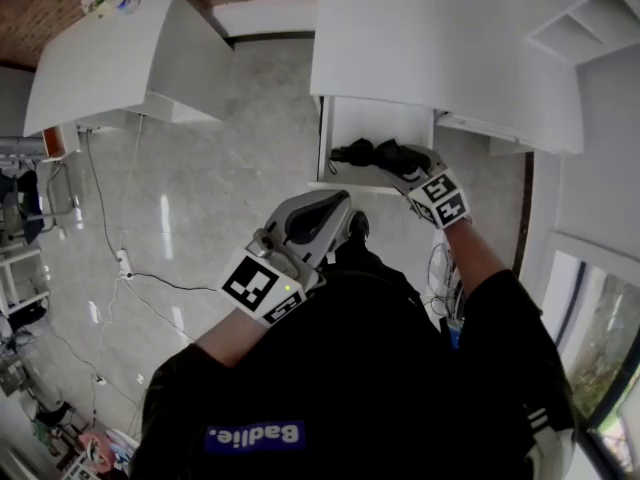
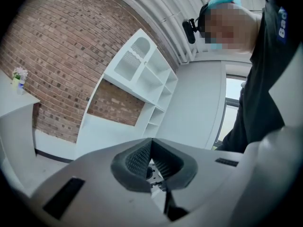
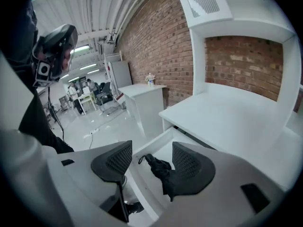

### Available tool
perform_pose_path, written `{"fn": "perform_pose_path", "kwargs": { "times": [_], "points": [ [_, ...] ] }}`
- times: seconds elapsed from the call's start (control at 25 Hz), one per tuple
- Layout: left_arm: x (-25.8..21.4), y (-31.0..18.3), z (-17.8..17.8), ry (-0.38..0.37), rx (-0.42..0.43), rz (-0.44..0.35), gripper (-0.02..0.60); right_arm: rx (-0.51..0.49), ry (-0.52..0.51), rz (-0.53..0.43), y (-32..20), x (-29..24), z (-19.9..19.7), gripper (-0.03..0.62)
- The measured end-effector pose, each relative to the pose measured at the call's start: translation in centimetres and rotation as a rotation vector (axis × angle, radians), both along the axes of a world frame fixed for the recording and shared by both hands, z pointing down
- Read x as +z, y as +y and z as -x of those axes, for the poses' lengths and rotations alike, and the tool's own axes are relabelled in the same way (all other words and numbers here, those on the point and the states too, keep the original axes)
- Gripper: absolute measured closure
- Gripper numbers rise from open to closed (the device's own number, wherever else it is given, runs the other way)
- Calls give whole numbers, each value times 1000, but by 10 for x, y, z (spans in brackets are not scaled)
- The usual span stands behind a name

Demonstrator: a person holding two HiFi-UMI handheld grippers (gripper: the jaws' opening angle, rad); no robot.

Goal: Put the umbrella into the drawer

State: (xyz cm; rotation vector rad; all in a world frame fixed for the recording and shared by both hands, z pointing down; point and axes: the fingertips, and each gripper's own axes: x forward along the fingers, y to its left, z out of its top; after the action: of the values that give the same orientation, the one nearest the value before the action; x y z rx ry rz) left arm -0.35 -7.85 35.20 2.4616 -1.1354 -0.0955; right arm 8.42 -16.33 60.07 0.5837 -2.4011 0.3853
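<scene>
My worry: if I draw my right gripper [image 3: 150, 161] back carelessly, its parted jaws could snag the strap [image 3: 142, 159] and drag the umbrella [image 3: 159, 168] out of the drawer [image 3: 154, 143]. It lies inside, black, folded, rumpled, possibly touching one pad. My left gripper [image 2: 151, 162] is clenched on nothing

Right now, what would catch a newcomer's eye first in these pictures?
A black umbrella lies in the open drawer of the white desk, at the head view's upper middle. The right gripper hovers at its near end, jaws apart. The left gripper, jaws together, sits lower, by the person's chest.
</scene>
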Motion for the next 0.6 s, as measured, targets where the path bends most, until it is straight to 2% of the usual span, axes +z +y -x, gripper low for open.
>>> {"fn": "perform_pose_path", "kwargs": {
  "times": [0.2, 0.6],
  "points": [
    [-7, 3, -8, -7, 60, -24, 580, 70, -113, -35, 11, -43, 5, 354],
    [-23, 6, -17, -13, 139, -76, 580, 123, -321, -52, 44, -127, 16, 445]
  ]
}}
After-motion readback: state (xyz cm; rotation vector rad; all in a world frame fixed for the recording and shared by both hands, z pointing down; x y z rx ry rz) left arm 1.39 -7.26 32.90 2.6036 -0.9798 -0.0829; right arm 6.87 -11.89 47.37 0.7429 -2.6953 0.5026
